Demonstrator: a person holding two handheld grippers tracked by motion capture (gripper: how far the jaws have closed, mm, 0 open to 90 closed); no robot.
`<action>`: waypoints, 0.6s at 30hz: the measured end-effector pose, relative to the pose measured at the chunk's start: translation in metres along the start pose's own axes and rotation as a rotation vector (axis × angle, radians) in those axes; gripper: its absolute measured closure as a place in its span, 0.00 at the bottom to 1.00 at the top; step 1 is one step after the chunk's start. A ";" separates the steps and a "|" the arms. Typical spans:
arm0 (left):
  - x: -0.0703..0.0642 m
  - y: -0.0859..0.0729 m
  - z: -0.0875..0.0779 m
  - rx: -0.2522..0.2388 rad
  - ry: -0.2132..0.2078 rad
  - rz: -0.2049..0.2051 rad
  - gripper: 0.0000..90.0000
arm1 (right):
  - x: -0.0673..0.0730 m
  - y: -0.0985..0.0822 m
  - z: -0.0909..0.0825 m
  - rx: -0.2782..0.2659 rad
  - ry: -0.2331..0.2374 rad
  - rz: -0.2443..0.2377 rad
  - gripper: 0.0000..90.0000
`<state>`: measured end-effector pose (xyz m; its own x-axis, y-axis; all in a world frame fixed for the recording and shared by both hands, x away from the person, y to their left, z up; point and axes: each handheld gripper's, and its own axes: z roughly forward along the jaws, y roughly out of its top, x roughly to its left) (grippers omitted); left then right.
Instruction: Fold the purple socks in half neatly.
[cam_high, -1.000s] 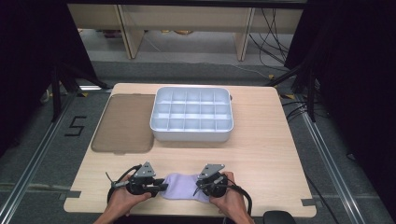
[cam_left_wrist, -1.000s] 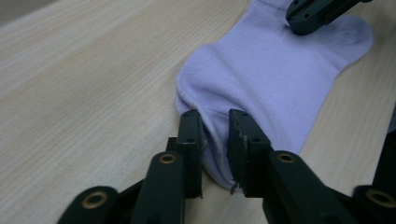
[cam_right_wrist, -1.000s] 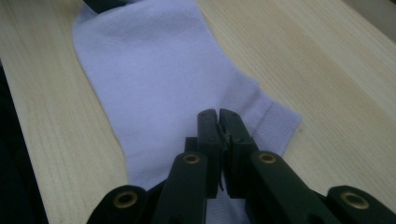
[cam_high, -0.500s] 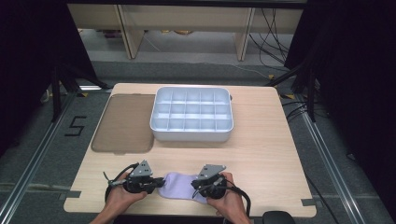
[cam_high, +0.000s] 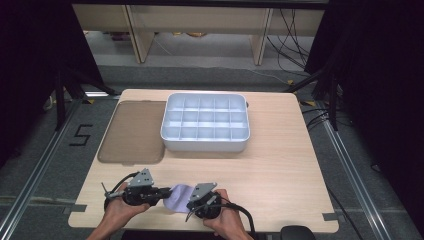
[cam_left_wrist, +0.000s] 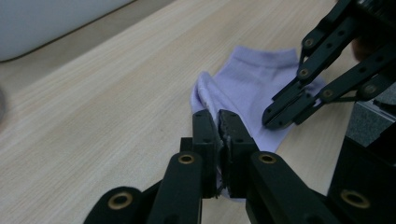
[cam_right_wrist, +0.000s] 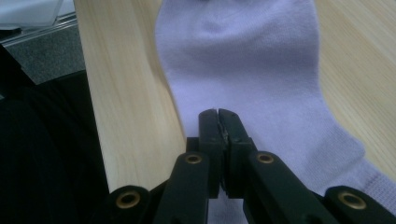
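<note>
A lab: taped floor (cam_high: 45, 167), loose cables (cam_high: 295, 30).

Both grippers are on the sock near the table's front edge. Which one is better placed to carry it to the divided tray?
Probably right. The right gripper and left gripper are both shut on the lilac sock, but the right sits more directly below the white tray, the left further off beside the brown lid.

evenly lit from above on the wooden table (cam_high: 280, 165), black at both sides; soft, short shadows under the compartment tray (cam_high: 205, 145). close-ups sharp on the lilac sock (cam_right_wrist: 243, 60), blurred at near edges.
</note>
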<state>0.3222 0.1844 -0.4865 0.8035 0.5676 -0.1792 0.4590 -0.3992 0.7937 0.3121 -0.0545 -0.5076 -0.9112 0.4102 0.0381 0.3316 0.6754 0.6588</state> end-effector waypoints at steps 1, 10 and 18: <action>0.001 0.000 -0.002 0.003 0.001 0.022 0.95 | 0.000 0.000 0.000 0.000 0.000 0.000 0.99; 0.002 0.000 -0.011 -0.013 0.001 -0.019 0.95 | -0.002 0.011 0.003 -0.026 0.030 -0.010 0.99; 0.003 0.002 -0.012 -0.025 0.005 -0.024 0.95 | -0.037 -0.004 -0.030 -0.029 -0.101 0.044 0.99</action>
<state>0.3211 0.1936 -0.4784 0.7902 0.5808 -0.1957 0.4690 -0.3674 0.8032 0.3372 -0.0908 -0.4891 -0.8663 0.4995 -0.0076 0.3619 0.6381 0.6796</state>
